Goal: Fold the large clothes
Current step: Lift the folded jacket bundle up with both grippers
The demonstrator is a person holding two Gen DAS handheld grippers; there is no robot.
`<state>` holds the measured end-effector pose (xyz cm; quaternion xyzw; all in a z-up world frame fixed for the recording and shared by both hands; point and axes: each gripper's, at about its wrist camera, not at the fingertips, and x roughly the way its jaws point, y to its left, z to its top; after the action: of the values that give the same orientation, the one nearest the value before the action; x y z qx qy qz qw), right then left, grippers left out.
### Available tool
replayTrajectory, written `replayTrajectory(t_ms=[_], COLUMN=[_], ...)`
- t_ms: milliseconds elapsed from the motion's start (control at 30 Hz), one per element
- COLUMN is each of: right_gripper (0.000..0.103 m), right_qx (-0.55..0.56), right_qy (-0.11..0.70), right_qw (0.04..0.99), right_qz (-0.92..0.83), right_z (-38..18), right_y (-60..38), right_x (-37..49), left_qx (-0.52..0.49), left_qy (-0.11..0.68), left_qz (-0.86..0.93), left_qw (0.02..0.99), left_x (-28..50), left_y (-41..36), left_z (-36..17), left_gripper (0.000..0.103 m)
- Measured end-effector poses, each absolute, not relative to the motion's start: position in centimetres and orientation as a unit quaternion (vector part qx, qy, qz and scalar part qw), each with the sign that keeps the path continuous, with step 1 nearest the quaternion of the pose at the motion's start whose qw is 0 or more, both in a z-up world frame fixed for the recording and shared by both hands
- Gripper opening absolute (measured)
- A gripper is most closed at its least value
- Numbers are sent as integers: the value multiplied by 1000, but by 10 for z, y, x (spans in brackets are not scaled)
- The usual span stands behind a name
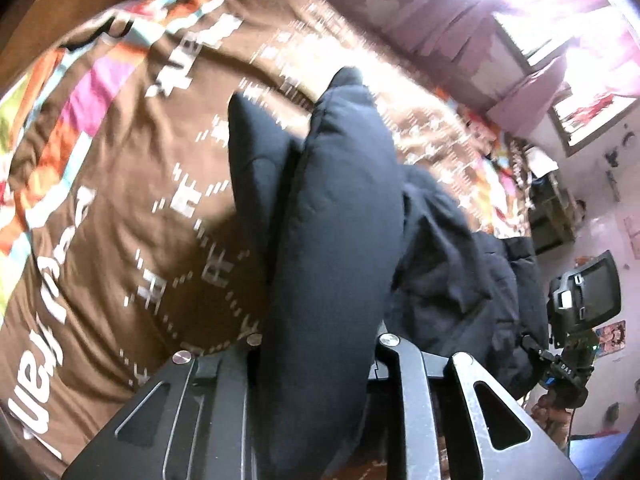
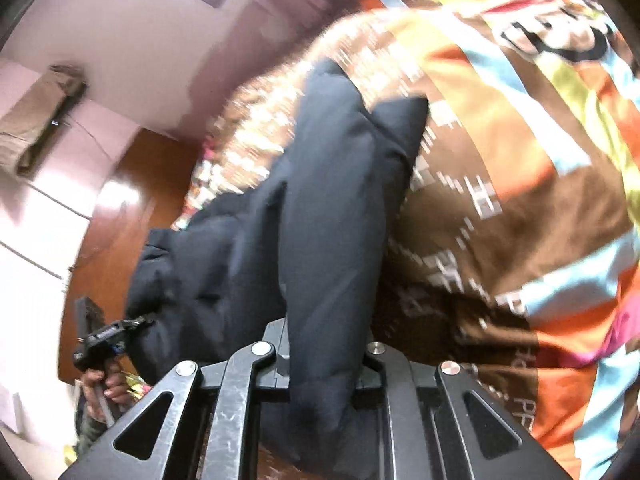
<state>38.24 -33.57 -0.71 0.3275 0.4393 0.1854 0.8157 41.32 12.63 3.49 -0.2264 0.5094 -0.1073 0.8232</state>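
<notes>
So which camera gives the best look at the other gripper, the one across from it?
The right wrist view: the left gripper shows at the lower left with the person's hand on its handle, biting the dark jacket. The left wrist view shows the right gripper too, small and dim at the far right edge.

Dark padded jacket [image 1: 332, 220] bunched, lifted above bedspread.

Dark garment [image 1: 332, 240] blocks ahead; bedspread [image 1: 120, 200] beside clear.

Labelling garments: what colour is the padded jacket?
Dark navy, nearly black, plain. The padded jacket shows best in the left wrist view.
</notes>
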Motion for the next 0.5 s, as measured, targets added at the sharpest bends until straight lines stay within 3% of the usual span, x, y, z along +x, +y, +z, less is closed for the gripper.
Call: replayTrajectory(t_ms=[500], right_gripper=[12], right_qx=[249], right_qy=[283], right_qw=[910], right_qz=[171], right_z=[98], right_y=[-354], right_x=[429], left_qx=[-188], left_qy=[413], left_qz=[-152], left_qw=[878], left_x=[477], left_y=[48], left_z=[104], left_gripper=[15])
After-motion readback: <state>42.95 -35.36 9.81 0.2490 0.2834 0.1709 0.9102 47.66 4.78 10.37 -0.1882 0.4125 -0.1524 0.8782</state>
